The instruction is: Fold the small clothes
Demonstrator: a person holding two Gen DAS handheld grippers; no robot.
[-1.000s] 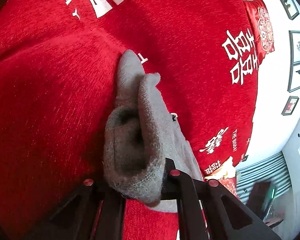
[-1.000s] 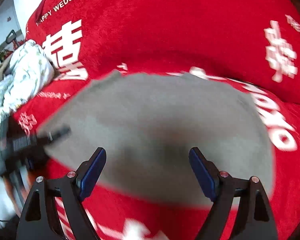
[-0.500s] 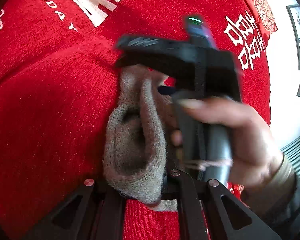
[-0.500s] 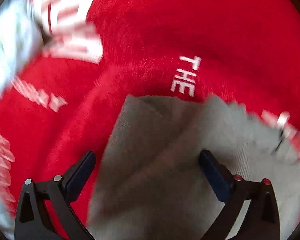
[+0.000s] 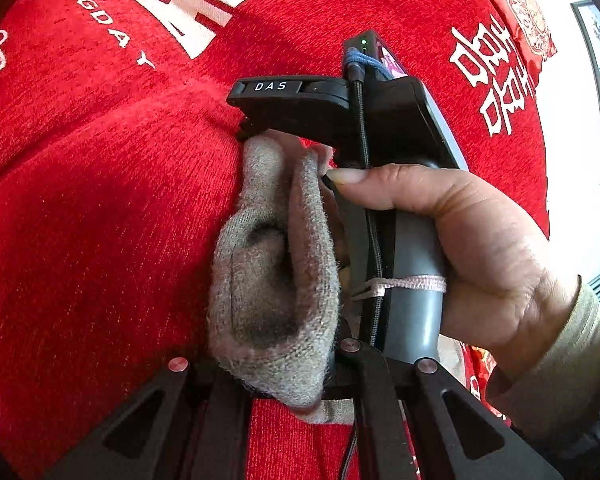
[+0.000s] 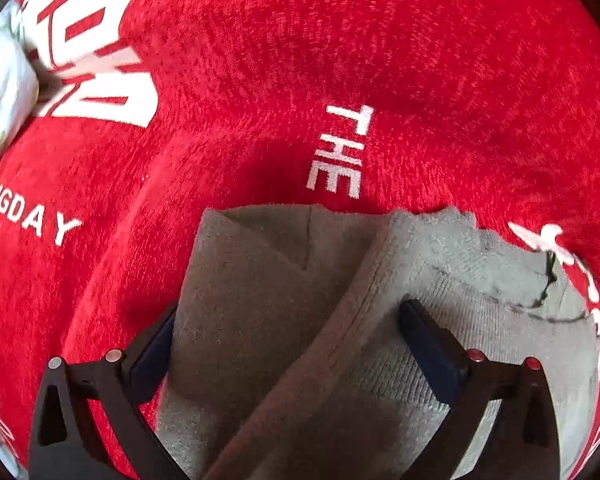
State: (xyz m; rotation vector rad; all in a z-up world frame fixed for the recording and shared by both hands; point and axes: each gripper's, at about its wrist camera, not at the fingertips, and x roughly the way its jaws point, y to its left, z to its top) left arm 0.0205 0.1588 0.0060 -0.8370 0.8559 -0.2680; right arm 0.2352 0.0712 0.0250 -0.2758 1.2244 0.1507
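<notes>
On the red blanket [image 5: 80,220], flat under both tools, lies a small grey knit garment [image 5: 272,272]. Runs lengthwise straight ahead from the left claw [image 5: 288,376], near end bunched up between its fingers, far end reaching toward the white lettering. Left claw pressed together on that near end, pinching a thick fold that rises into a hollow hump just ahead of the fingers.

At the far end, met head-on by the right claw [image 6: 292,340], gripped in a bare hand [image 5: 480,248] and pointing back along the same line. Spread wide, straddling the cloth: one finger at the garment's left edge, the other lying on a raised ridge of it. Nothing pinched there yet.

So: same long axis for both tools, one at each end, the right claw placed at the free end and likely the one to carry it over toward the held end. Would need to close on the ridge and on every layer under it, or only the top layer comes up.

Soft, fuzzy knit, thick at the seams, partly doubled already, with a diagonal ridge and a dark thread or tag near its right edge. Likely to slump and spread when let go.
</notes>
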